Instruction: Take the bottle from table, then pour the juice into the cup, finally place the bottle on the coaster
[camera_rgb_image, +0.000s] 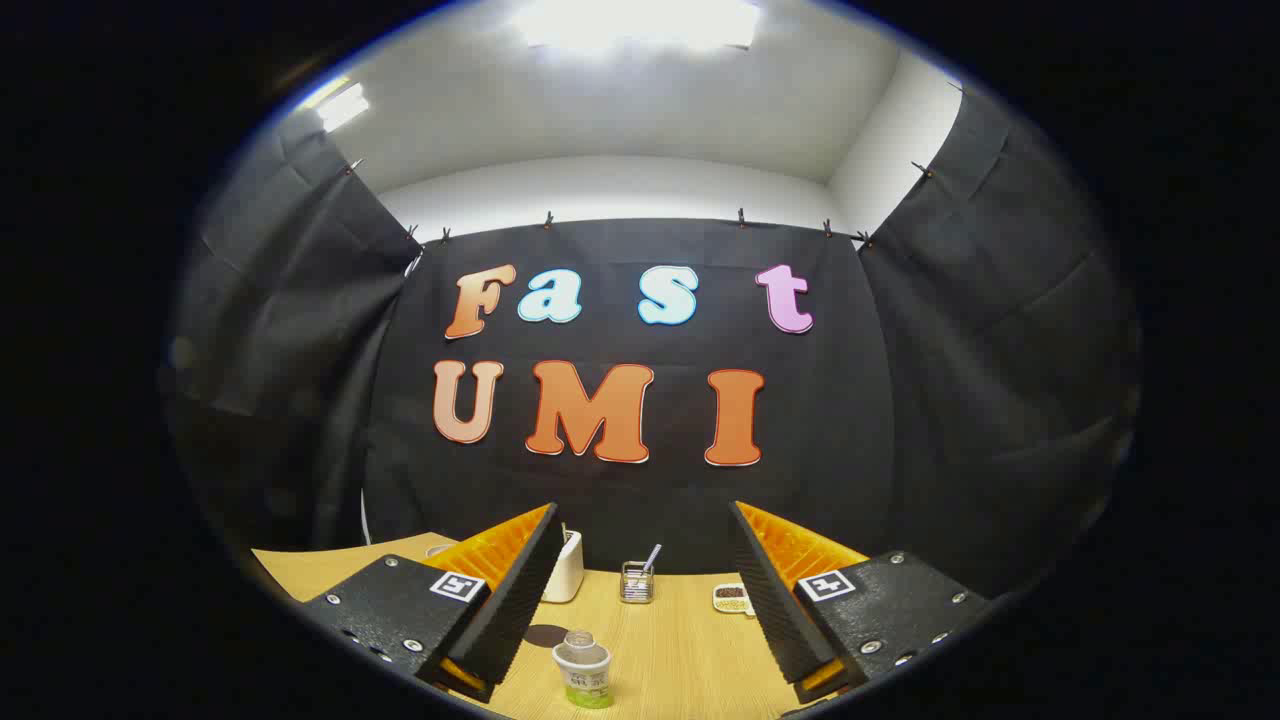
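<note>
A small clear bottle (583, 668) with a pale label and green liquid at its base stands upright on the wooden table (680, 650), low between my fingers and nearer the left one. A dark round coaster (545, 634) lies on the table just behind the bottle, beside the left finger. My gripper (645, 560) is open, its two fingers spread wide above the table with nothing between them. I cannot pick out a cup for certain.
Along the table's far edge stand a white container (565, 567), a small clear holder with a straw-like stick (637, 582) and a flat patterned dish (732, 598). Black cloth walls close the booth behind and on both sides.
</note>
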